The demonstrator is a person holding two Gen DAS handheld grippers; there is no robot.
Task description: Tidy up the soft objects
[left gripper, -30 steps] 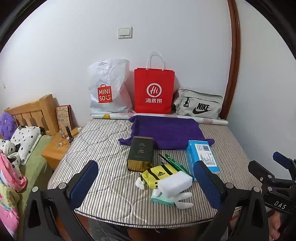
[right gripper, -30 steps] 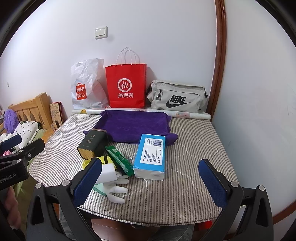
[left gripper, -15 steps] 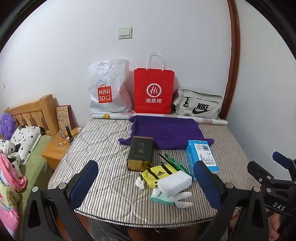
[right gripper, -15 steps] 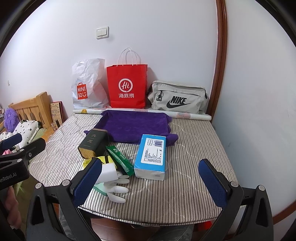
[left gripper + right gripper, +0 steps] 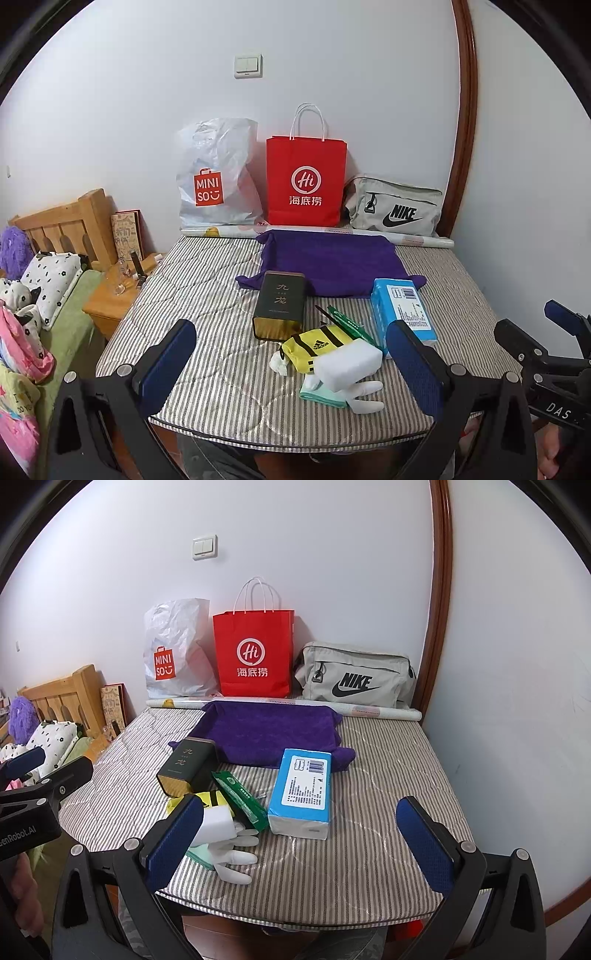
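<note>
Red paper bag (image 5: 306, 181), Miniso plastic bag (image 5: 216, 177), grey Nike bag (image 5: 395, 211) vs wall; wood headboard (image 5: 61, 221) at left.

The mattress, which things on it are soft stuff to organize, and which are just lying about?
Job: purple towel, yellow sock, white sponge, white glove, teal cloth, tissue pack.
Lying about: dark tin, green packet, red bag, Nike bag.
</note>
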